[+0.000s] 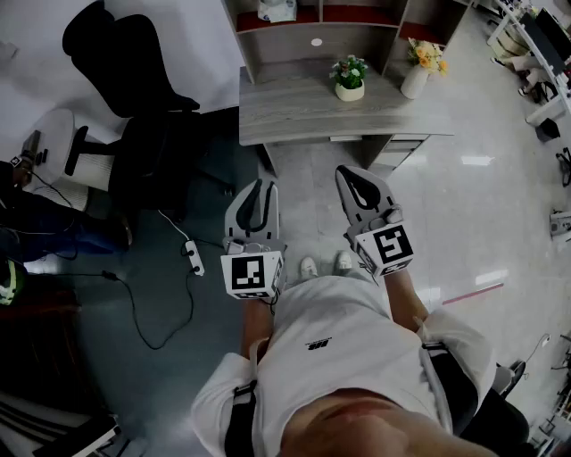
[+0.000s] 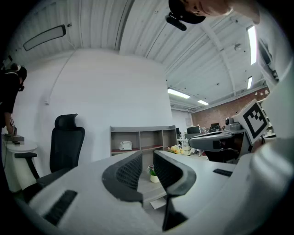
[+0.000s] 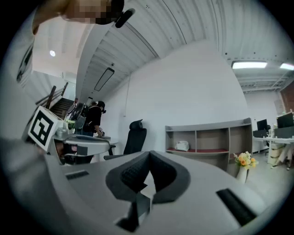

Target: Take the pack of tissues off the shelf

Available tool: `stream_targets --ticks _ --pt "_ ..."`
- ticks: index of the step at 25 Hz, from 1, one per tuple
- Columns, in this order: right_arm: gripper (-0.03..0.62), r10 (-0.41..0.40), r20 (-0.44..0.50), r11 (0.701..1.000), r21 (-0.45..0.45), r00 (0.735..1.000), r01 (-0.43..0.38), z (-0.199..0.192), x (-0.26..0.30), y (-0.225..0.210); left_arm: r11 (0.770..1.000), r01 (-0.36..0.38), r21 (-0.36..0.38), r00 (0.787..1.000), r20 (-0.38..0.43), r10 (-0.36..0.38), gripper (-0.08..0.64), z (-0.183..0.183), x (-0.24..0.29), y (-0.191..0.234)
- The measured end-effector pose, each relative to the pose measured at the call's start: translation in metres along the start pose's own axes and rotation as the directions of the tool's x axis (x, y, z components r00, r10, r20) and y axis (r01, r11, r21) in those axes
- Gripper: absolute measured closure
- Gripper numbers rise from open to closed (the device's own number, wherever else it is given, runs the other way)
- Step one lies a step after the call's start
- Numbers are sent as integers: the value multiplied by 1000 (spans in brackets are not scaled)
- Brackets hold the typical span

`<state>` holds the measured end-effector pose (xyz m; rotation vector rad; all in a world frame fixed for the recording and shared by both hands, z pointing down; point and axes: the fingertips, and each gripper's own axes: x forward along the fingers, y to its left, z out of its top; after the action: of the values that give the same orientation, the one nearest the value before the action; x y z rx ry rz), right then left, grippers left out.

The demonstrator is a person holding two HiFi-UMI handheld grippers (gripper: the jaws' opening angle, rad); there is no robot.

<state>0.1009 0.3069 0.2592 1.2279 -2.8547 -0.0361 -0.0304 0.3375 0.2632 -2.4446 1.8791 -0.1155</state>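
- Grey desk straight ahead of the person, with the floor between them.
- At its far edge stands the shelf, a grey unit with three open compartments and reddish boards.
- Black office chair off to the left of the desk, high back with headrest.
- Left gripper is held in front of the person's chest and points toward the desk. In its own view the left gripper's jaws stand slightly spread with a narrow gap, nothing between them, only the far desk showing through.
- Right gripper hangs just beside it at the same height. In the right gripper view the jaws are pressed together at the tips and pinch nothing.
- White vase with yellow and orange flowers stands on the desk's right end.
- Small potted plant in a white pot sits mid-desk, in front of the shelf.
- The pack of tissues, white, sits in the shelf's left compartment, well apart from both grippers.
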Motion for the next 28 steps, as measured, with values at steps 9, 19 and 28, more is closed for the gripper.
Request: stream_targets --ticks 9,19,28 --pt "566 -43 -3 999 16 999 43 -9 12 20 1000 8 0 1000 4 -8 479 -8 -13 25" --pt "568 -104 -18 994 9 994 105 -18 23 23 999 49 -1 999 -8 -49 479 -20 -7 39" --pt "568 -108 -16 994 -6 994 107 -16 49 10 998 61 2 998 13 -61 479 -17 21 51"
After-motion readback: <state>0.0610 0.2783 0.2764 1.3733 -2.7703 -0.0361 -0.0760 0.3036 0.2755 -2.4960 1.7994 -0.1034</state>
